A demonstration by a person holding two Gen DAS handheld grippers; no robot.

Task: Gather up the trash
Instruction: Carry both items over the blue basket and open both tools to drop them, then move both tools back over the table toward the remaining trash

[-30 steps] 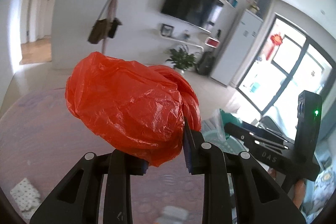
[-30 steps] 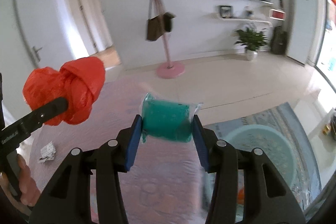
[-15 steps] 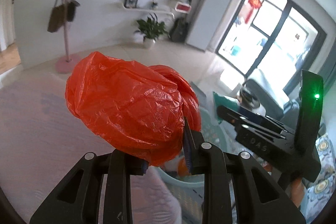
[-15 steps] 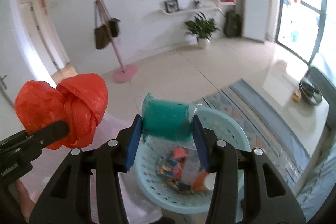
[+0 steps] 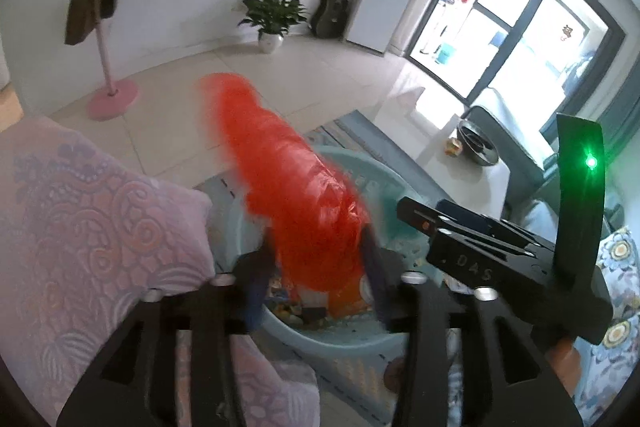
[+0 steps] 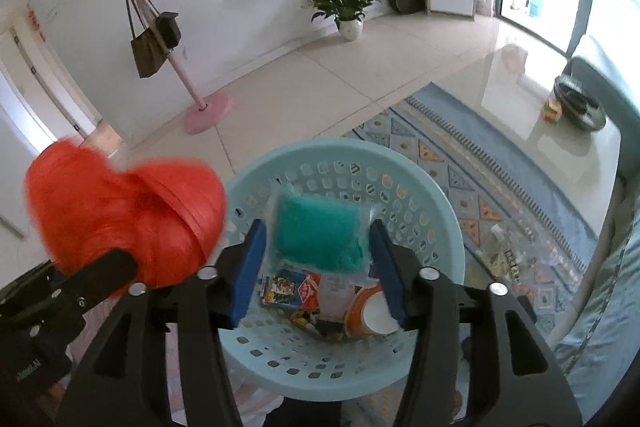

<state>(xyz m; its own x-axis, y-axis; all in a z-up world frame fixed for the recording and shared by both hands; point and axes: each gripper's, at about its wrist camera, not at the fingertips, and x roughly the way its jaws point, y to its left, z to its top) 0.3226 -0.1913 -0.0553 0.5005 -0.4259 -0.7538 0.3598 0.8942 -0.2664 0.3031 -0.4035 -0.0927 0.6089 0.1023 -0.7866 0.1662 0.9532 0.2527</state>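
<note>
The red plastic bag (image 5: 296,195) and the teal packet (image 6: 318,233) are being let go directly above the pale blue basket (image 6: 448,227), having been carried there from over the pink cover. The left gripper (image 5: 316,279) and right gripper (image 6: 318,267) have just been opening, their pads now standing clear of both pieces. Two more pieces are judged to be joining the wrappers inside.

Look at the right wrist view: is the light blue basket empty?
No. The light blue basket already holds trash, including a colourful packet and an orange cup.
</note>
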